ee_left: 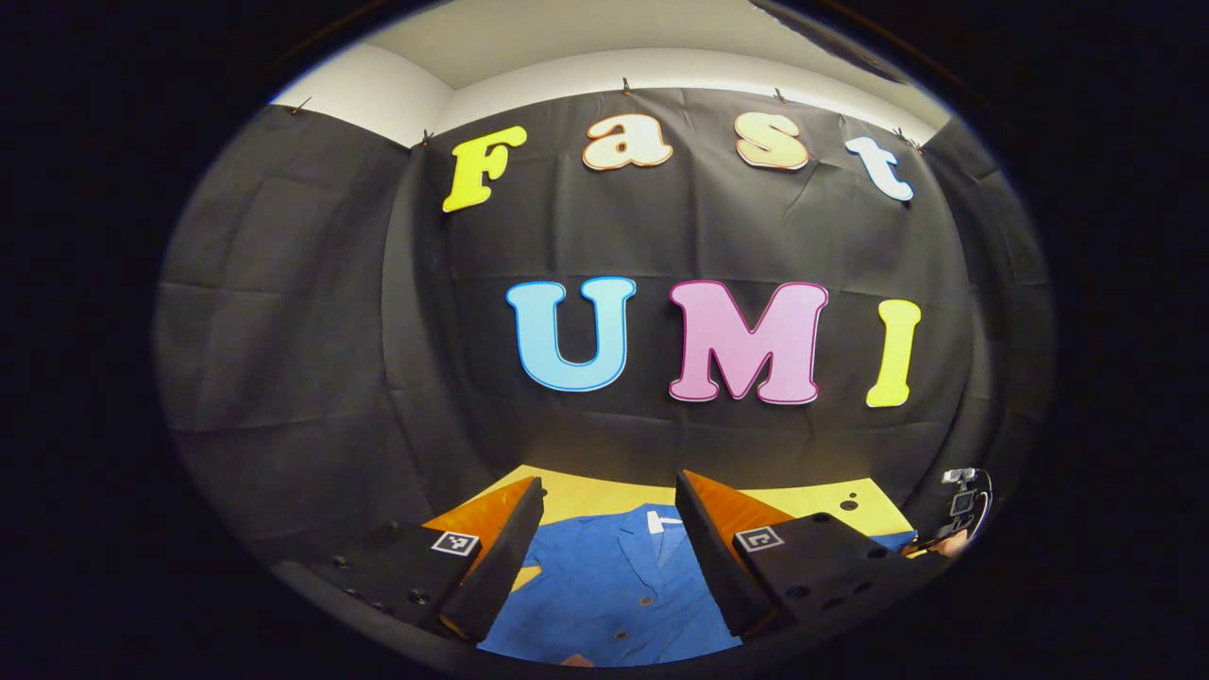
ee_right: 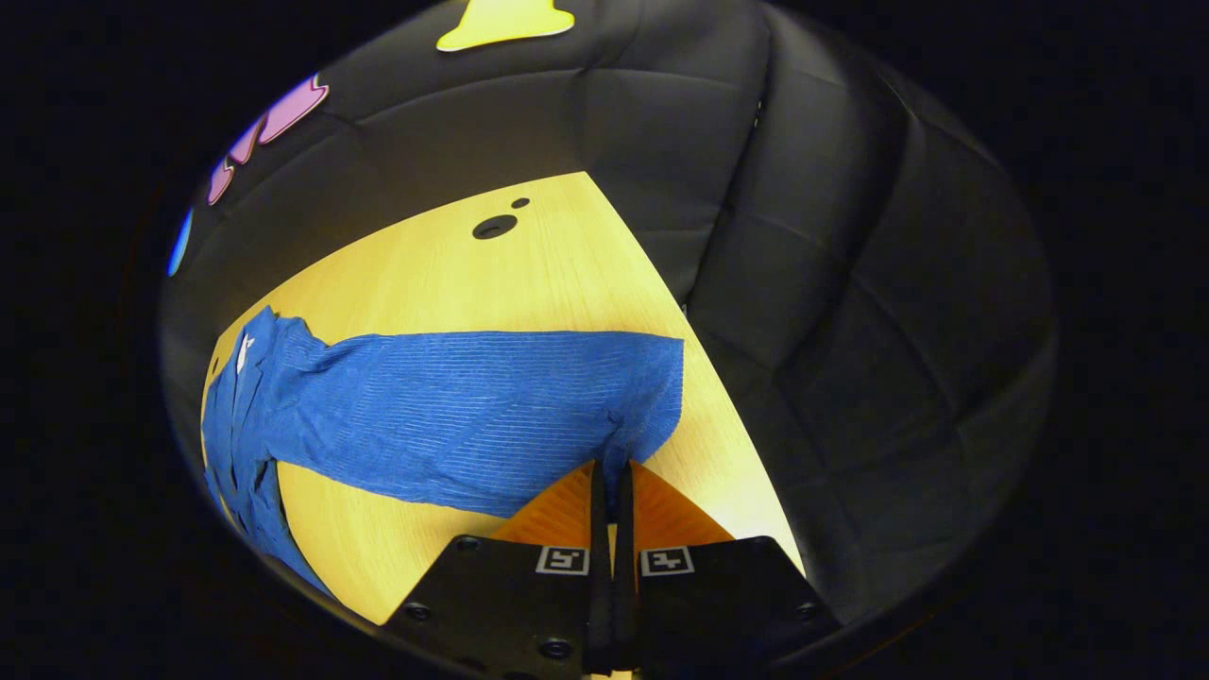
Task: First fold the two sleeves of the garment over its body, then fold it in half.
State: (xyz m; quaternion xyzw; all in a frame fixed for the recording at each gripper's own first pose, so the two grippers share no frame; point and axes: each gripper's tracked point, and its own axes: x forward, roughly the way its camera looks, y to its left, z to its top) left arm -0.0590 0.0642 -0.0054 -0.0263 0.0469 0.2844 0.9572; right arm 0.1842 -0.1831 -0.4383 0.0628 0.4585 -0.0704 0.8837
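A blue button-up shirt (ee_left: 614, 586) lies flat on the yellow wooden table (ee_left: 604, 496), collar toward the back wall. My left gripper (ee_left: 609, 491) hovers above the shirt's chest, open, nothing between its fingers. In the right gripper view one blue sleeve (ee_right: 453, 406) stretches straight out across the table (ee_right: 453, 274) from the shirt's body (ee_right: 236, 416) at the left. My right gripper (ee_right: 612, 467) is shut on the sleeve's cuff edge, which is pinched between its fingers. The other gripper and a hand (ee_left: 959, 515) appear small at the far right of the left gripper view.
Black cloth walls close the booth behind and to the right of the table. Two dark round holes (ee_right: 496, 225) sit in the tabletop near its far corner. The table's right edge (ee_right: 727, 416) runs close beside the cuff.
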